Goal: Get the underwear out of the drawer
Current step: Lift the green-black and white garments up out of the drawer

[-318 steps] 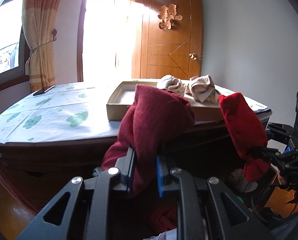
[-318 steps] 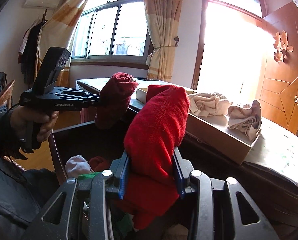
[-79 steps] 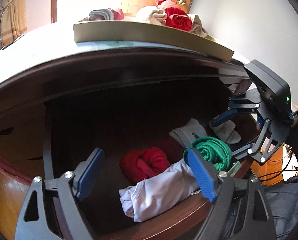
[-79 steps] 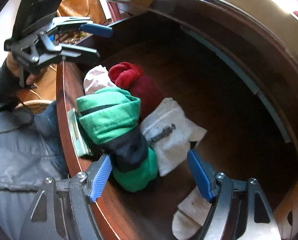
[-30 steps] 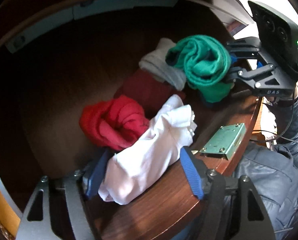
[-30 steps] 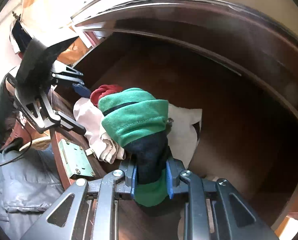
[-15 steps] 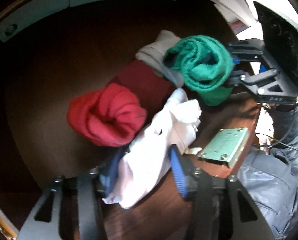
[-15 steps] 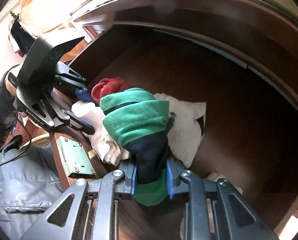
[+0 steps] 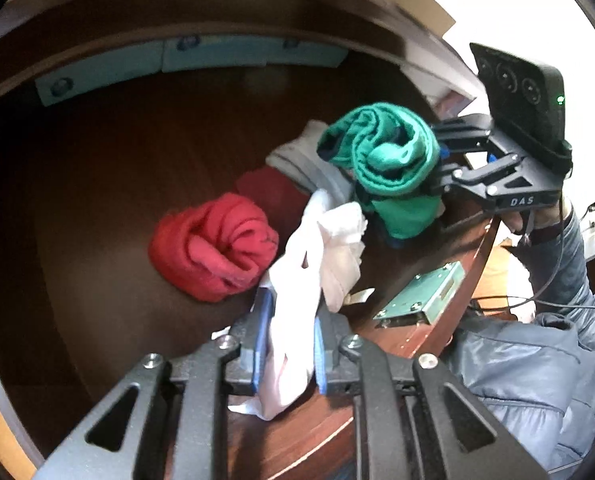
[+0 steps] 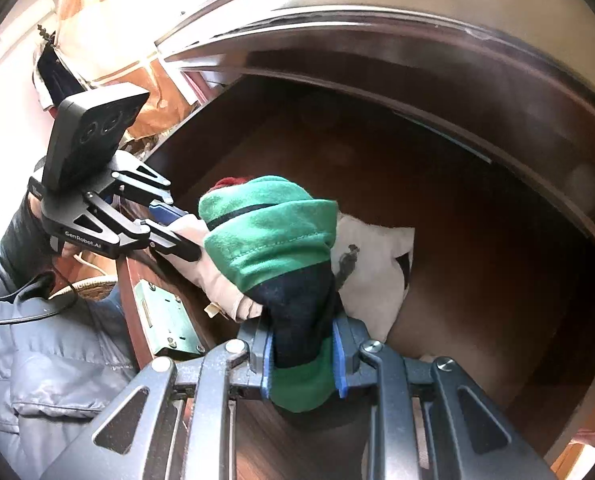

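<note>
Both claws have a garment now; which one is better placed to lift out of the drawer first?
Probably right: the right claw has the green roll bunched above the pile, while the left claw pinches a trailing white garment.

Drawer point(image 9: 97, 184): dark brown wood, pulled open, metal lock plate point(image 9: 421, 298) on front edge. On its floor I see: red roll point(image 9: 213, 246); dark red piece point(image 9: 269, 188) just behind it; grey-white piece point(image 9: 305, 164) beyond that; white cloth with dark print point(image 10: 373, 268). Rest of floor bare wood.
</note>
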`<act>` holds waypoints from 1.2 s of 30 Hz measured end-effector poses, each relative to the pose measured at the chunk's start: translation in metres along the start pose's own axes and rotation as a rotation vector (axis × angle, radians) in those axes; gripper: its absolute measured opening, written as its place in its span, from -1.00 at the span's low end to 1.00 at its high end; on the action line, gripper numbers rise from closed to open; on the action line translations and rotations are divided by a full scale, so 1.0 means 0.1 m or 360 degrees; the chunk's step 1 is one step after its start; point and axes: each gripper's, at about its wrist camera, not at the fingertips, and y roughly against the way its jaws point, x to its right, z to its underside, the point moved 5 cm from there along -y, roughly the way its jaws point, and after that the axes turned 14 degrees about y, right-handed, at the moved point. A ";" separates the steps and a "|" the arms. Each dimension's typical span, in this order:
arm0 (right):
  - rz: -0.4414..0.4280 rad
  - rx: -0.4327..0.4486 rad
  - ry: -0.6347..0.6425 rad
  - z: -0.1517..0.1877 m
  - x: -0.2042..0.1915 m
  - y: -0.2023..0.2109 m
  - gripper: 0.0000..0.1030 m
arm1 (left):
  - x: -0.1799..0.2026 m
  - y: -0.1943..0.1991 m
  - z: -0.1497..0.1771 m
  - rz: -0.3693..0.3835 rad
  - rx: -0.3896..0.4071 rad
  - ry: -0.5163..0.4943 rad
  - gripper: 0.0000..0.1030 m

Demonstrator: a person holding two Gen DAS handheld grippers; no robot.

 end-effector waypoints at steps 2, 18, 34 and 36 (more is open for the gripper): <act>0.0004 0.0022 -0.0009 0.00 0.00 0.03 -0.52 | -0.05 0.09 0.08 0.0015 0.0053 -0.0010 -0.68; 0.0056 0.0200 -0.0028 0.07 0.11 0.30 -0.52 | -0.05 0.23 0.10 0.0065 0.0372 0.0018 -0.70; 0.0116 0.0317 -0.0032 0.17 0.09 0.57 -0.52 | 0.00 0.31 0.06 0.0089 0.0586 -0.0027 -0.72; 0.0122 0.0333 -0.0035 0.19 0.08 0.60 -0.52 | -0.01 0.33 0.04 0.0095 0.0611 -0.0017 -0.72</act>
